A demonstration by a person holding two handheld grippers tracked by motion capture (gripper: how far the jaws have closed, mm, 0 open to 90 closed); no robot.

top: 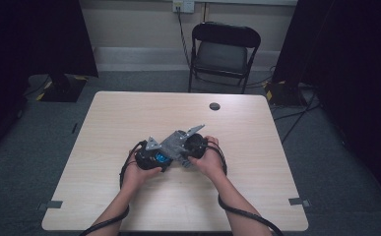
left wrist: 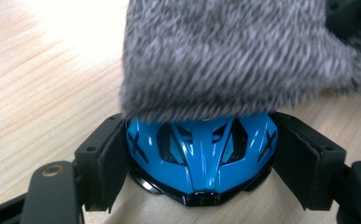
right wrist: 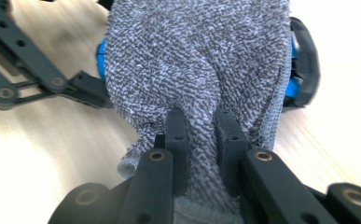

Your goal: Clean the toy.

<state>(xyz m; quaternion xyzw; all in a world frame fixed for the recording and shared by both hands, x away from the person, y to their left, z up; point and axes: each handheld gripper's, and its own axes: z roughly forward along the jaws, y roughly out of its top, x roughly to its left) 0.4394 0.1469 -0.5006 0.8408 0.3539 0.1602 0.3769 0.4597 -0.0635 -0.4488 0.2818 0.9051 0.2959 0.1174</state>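
In the left gripper view my left gripper (left wrist: 199, 135) is shut on a glossy blue and black moulded object (left wrist: 201, 154), its pads pressed on both sides. A grey terry cloth (left wrist: 234, 56) lies over the far part of that object. My right gripper (right wrist: 201, 123) is shut on a fold of the same cloth (right wrist: 192, 60), which drapes over the blue object (right wrist: 102, 60); the left gripper's black linkage (right wrist: 38, 70) reaches in from the side. From above, both grippers, left (top: 151, 157) and right (top: 190, 150), meet at the table's middle, with the blue object (top: 162, 158) between them.
The light wooden table (top: 129, 113) has a dark round cable port (top: 214, 106) near its far edge. A black folding chair (top: 223, 51) stands behind the table. Dark stands and curtains flank both sides. Cables trail from both grippers along the forearms.
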